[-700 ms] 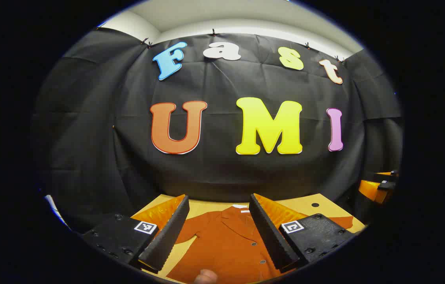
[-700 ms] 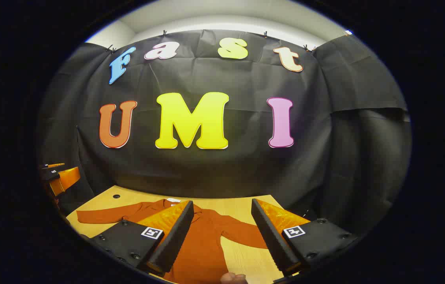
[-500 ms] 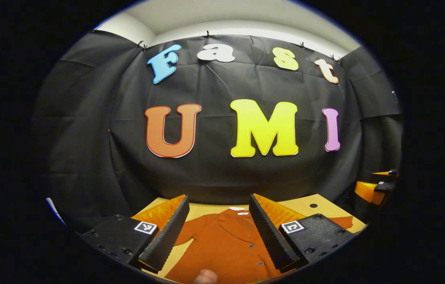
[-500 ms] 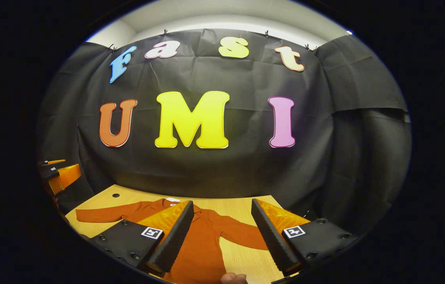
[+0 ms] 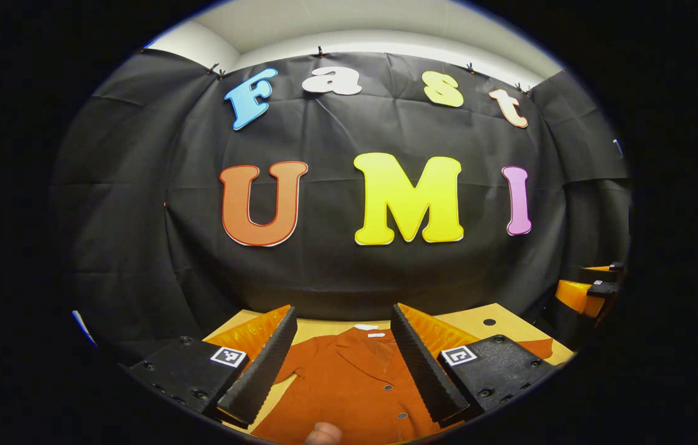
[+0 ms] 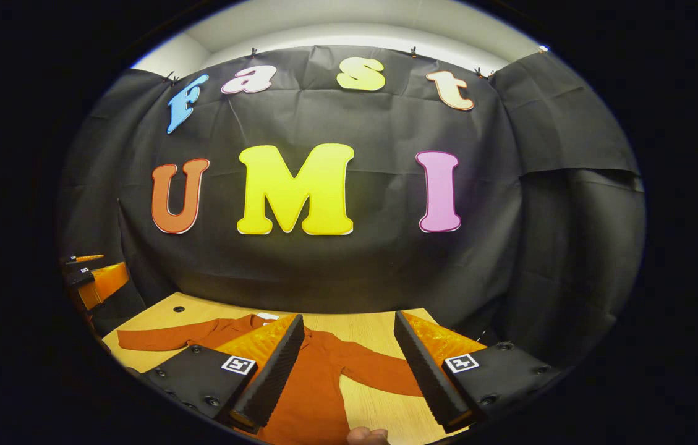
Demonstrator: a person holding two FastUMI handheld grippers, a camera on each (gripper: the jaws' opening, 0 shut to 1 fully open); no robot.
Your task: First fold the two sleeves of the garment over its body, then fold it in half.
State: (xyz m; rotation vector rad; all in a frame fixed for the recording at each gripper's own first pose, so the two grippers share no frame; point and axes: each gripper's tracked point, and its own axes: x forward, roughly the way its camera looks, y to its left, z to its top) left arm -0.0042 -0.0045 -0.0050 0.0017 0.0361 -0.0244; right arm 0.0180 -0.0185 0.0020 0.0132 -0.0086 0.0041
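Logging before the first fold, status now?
Left gripper open, right gripper open. Garment flat on table, sleeves unfolded. Nothing blocking.

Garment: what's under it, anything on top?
The garment lies spread flat on the wooden table, both sleeves out to the sides. Nothing rests on it; both open grippers are above. Whatever the cloth covers cannot be seen.

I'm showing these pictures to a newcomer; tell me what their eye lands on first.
The rust-orange button-front shirt stands out first, spread flat on the light wooden table with both sleeves still out to the sides. In the left gripper view, the left gripper hangs open above the shirt's collar and chest. In the right gripper view, the right gripper is open over the near sleeve.
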